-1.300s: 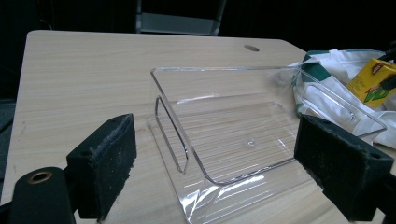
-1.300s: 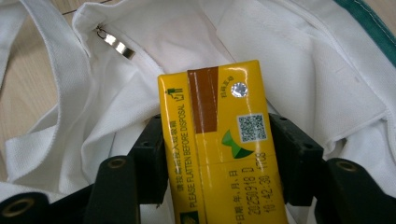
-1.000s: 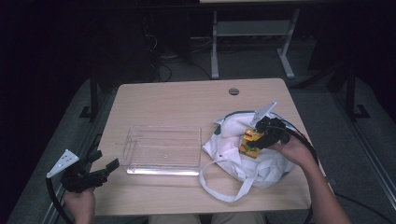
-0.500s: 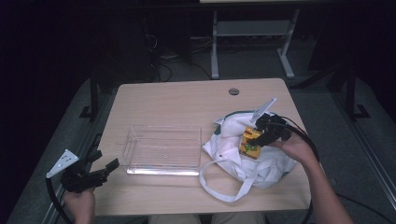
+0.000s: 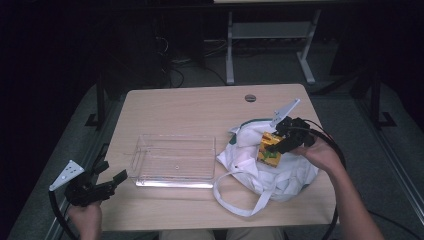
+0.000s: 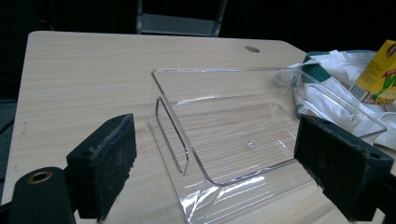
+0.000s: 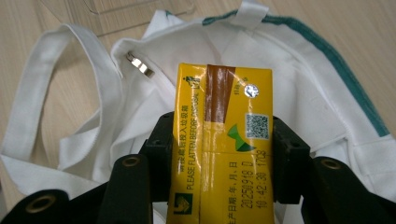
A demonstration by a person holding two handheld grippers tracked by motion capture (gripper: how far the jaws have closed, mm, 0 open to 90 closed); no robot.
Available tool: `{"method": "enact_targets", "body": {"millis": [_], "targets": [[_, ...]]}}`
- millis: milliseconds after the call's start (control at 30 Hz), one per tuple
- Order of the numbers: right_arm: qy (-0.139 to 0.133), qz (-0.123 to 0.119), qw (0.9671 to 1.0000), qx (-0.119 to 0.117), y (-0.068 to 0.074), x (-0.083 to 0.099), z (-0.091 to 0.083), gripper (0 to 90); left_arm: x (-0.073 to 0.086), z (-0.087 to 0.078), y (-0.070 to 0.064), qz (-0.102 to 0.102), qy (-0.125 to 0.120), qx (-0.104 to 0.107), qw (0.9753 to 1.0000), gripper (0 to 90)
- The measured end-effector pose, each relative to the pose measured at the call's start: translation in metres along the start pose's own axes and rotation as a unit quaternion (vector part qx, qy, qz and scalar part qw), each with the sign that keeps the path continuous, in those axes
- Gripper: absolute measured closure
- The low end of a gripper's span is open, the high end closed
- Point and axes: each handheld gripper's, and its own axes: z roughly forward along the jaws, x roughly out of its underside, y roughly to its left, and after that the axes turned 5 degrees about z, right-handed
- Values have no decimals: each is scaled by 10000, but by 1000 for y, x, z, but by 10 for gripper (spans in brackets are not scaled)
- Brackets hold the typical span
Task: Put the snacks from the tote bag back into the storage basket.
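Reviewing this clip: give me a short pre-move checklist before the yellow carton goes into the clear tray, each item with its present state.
1. Right gripper shut on the juice carton: ok.
2. Carton lifted free of the white bag: cannot tell.
3. Clear tray empty: ok.
4. Left gripper open, outside the tray: ok.
5. Bag strap clear of the tray: ok.

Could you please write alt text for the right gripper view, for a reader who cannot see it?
The right gripper clamps a yellow drink carton between its black jaws, above a white cloth bag with green trim lying on the wooden table. A clear plastic tray shows at the top edge.
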Motion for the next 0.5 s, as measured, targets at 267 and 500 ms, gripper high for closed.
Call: {"method": "enact_targets", "body": {"millis": [267,500], "targets": [[-139,-120,9998,-58,6,-13,-17,519,0,0,0,2,-17,-5,10000,126],[-253,-202,9994,-134,10,-23,-27,519,0,0,0,2,-22,-2,10000,126]]}}
